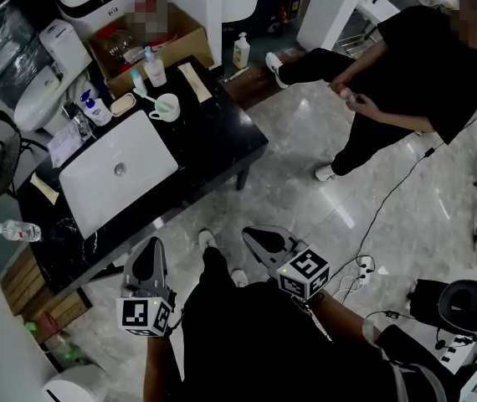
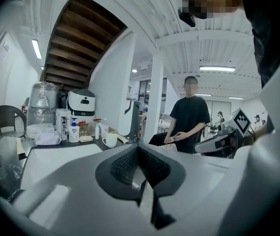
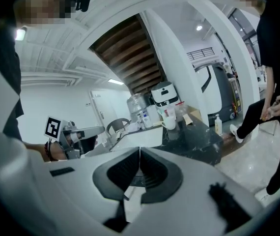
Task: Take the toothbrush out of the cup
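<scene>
Left gripper (image 1: 150,248): hovering lower left, jaws clenched, gripping nothing.
Right gripper (image 1: 253,236): hovering lower centre, jaws clenched, empty.
Toothbrush (image 1: 148,99): leaning in the cup (image 1: 168,107), upper left, on the black counter (image 1: 217,145), well apart from both.

Black table (image 1: 213,141) — on it a white basin (image 1: 134,159), cup (image 1: 167,105), soap bottle (image 1: 96,107).

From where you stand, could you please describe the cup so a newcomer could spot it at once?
Find the black counter with the white sink set into it. Just past the sink's far corner stands the white cup, the only handled mug among the bottles, with a toothbrush leaning out of it.
</scene>
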`<state>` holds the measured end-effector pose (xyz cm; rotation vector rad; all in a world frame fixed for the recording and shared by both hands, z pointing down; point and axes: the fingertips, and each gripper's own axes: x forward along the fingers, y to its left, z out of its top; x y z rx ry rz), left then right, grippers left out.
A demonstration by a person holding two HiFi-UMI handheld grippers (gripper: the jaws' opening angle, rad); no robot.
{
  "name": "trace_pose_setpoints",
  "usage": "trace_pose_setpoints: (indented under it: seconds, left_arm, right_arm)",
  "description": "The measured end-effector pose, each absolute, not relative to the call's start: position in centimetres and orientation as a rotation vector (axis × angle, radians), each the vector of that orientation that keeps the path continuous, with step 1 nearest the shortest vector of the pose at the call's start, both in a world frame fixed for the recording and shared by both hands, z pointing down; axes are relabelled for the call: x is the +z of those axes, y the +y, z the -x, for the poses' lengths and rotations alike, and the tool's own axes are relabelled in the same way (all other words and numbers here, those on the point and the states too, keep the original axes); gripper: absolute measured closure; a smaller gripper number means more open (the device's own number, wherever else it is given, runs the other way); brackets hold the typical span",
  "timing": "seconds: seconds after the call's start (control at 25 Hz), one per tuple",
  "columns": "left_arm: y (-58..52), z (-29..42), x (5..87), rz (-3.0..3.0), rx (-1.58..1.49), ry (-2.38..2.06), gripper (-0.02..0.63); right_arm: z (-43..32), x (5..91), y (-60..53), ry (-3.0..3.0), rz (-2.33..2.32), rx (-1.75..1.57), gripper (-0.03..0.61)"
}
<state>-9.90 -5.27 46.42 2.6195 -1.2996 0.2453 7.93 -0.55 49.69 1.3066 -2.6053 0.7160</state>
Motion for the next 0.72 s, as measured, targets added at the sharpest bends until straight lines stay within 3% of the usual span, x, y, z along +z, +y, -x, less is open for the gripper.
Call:
trace_pose_setpoints:
  seconds: [0.72]
  left_arm:
    - [-18.5, 13.0, 47.3, -2.563, 0.238, -1.301, 0.607]
  right_arm:
    - [-4.8, 49.8, -14.6, -2.572, -1.248, 0.725, 0.563]
